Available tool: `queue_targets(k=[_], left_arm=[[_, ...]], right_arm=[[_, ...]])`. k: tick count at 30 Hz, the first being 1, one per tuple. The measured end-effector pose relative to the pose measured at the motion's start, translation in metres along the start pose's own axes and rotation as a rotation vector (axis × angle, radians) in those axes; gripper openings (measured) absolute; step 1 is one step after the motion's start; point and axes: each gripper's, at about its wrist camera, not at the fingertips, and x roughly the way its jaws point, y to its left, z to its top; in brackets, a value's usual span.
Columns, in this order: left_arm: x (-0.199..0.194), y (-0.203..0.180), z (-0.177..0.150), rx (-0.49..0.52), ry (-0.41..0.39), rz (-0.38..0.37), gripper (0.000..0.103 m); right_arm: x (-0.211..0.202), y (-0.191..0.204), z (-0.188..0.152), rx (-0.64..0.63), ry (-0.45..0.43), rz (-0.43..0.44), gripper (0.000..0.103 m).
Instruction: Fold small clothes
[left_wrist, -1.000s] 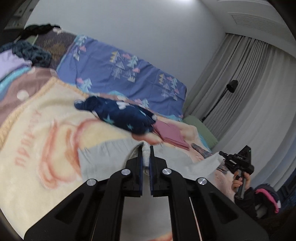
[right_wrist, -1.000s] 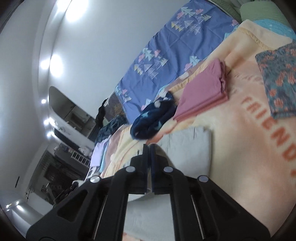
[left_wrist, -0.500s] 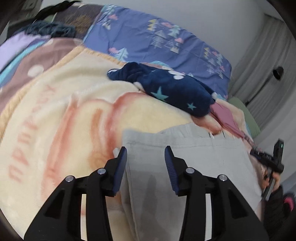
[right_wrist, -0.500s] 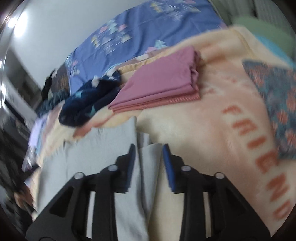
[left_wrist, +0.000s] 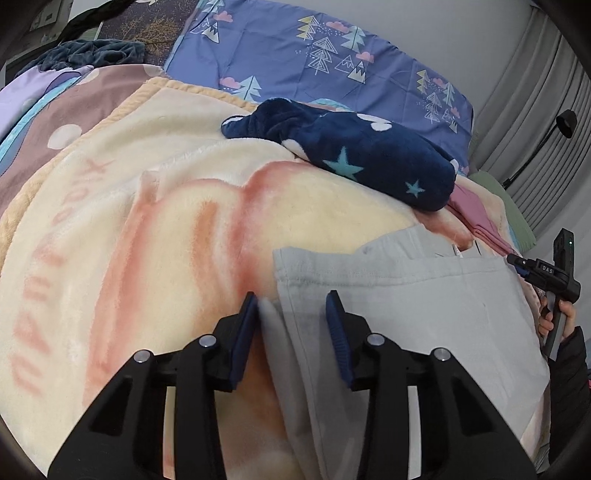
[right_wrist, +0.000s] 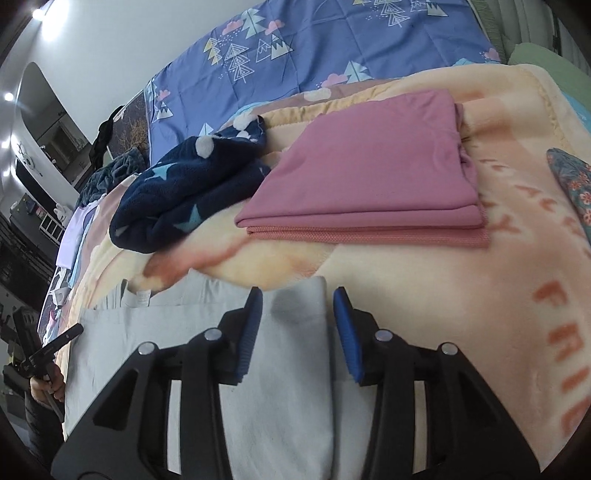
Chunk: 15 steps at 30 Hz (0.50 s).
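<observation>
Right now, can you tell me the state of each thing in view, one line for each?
left gripper: open, over the grey garment's left edge.
right gripper: open, over the garment's right corner.
grey garment: lying flat on the blanket, one fold made, released.
pink clothes: folded, stacked.
navy star garment: crumpled, unfolded.
blanket: spread out flat.
</observation>
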Motion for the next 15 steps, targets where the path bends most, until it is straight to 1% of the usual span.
queue_targets(k=[1, 2, 3, 4, 5, 9, 10, 12, 13, 15], left_arm=[[0.002, 0.0, 0.003, -0.001, -0.005, 0.003, 0.039], [0.003, -0.001, 0.006, -0.002, -0.01, 0.005, 0.031], [0.004, -0.002, 0.011, -0.004, -0.021, 0.004, 0.021], [0.003, -0.003, 0.014, -0.006, -0.032, 0.003, 0.007], [0.0, -0.005, 0.017, -0.007, -0.042, -0.009, 0.006], [-0.037, -0.028, 0.02, 0.082, -0.177, -0.04, 0.006], [-0.045, -0.032, 0.023, 0.095, -0.2, -0.049, 0.006], [-0.051, -0.038, 0.032, 0.109, -0.233, -0.041, 0.006], [-0.047, -0.038, 0.038, 0.107, -0.229, -0.024, 0.006], [-0.025, -0.036, 0.05, 0.106, -0.177, 0.007, 0.006]], right_arm=[[0.001, 0.001, 0.0, -0.005, -0.002, -0.002, 0.02], [0.001, 0.003, 0.0, -0.011, -0.008, -0.011, 0.005], [0.0, 0.003, 0.001, -0.01, -0.018, -0.022, 0.005], [-0.003, 0.003, 0.001, -0.007, -0.031, -0.021, 0.005], [-0.009, 0.004, 0.001, -0.003, -0.057, -0.007, 0.005], [-0.047, 0.011, 0.001, -0.017, -0.164, 0.058, 0.004], [-0.059, 0.013, 0.002, -0.025, -0.193, 0.065, 0.004], [-0.069, 0.013, 0.008, -0.027, -0.229, 0.05, 0.004], [-0.067, 0.011, 0.012, -0.017, -0.228, 0.031, 0.004], [-0.053, 0.005, 0.021, 0.012, -0.195, -0.001, 0.004]])
